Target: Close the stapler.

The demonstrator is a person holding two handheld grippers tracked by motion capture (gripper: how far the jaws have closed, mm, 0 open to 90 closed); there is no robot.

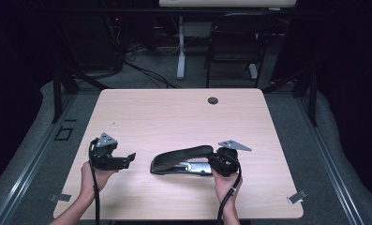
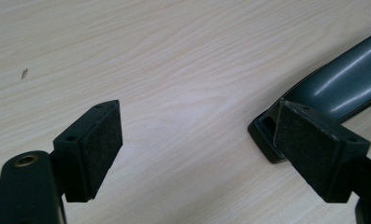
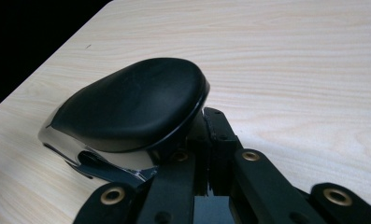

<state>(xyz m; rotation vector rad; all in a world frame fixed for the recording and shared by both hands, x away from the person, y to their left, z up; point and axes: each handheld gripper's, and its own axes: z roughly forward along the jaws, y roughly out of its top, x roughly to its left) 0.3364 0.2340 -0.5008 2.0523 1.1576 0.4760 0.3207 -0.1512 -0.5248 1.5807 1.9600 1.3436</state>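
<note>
We see the right gripper (image 1: 219,162) with its jaws drawn together at the rear end of the stapler (image 1: 181,158), pressing beside its glossy black rounded top. The left gripper (image 2: 199,149) stands wide, nothing between its felt-like pads (image 2: 103,140), the stapler's front end just beyond. The stapler lies on the pale wood-grain table (image 1: 174,117).

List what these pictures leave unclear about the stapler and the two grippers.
- Right gripper: jaws shut at the stapler rear; in the right gripper view the handle hides whether the pads pinch it.
- Stapler front: cut by the left gripper view's right edge, partly behind one pad.
- Left gripper: open; pads too small in the high view.
</note>
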